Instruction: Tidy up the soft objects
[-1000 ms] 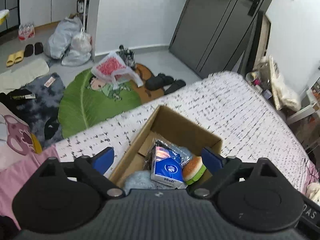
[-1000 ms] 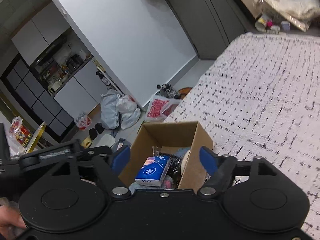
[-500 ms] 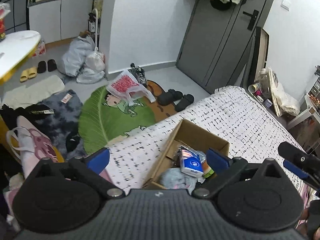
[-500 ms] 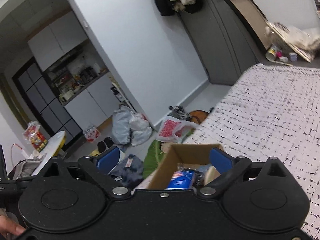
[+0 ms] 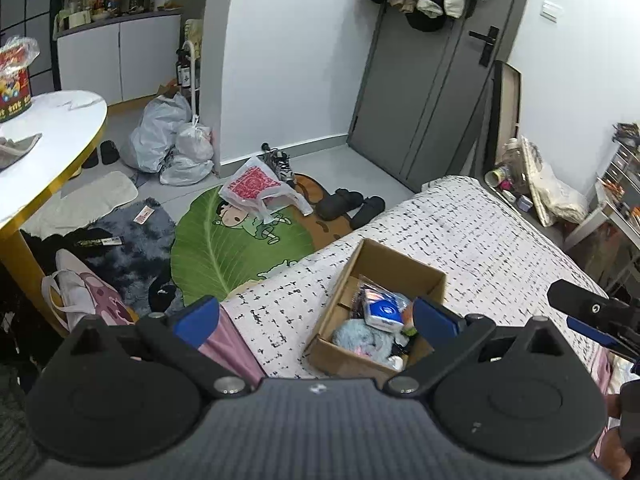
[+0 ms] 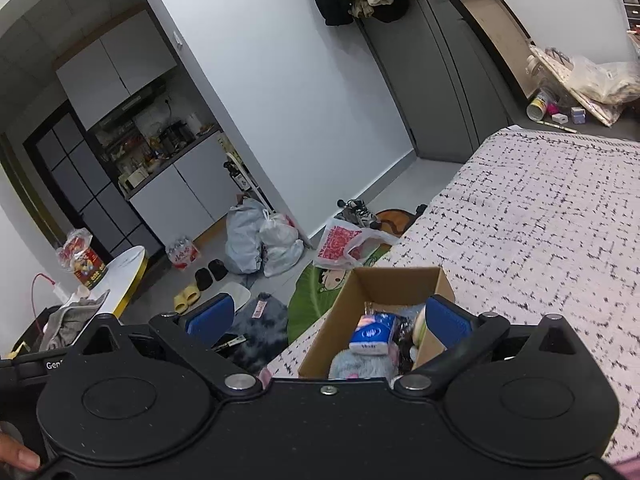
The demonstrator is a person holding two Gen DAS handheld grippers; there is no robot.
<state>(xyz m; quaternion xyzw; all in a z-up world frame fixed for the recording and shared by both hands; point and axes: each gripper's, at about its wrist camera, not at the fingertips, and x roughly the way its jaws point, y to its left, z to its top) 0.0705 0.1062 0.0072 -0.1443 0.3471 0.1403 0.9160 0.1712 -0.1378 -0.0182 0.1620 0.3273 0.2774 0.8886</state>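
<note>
Both claws, left gripper point(image 5: 316, 318) and right gripper point(image 6: 328, 318), we held wide open and empty; the brown cardboard box point(image 5: 400, 268) of soft items lay lower centre, nearer the left.

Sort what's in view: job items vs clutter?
Job: cardboard box on the bed, tissue pack, fluffy blue toy.
Clutter: leaf rug, red-print bag, slippers, grey sacks, round table.

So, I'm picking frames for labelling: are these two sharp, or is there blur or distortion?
Left wrist view: sharp, the box crisp, fisheye bending the door. Right wrist view: also sharp, the pack print readable, walls bowed.
</note>
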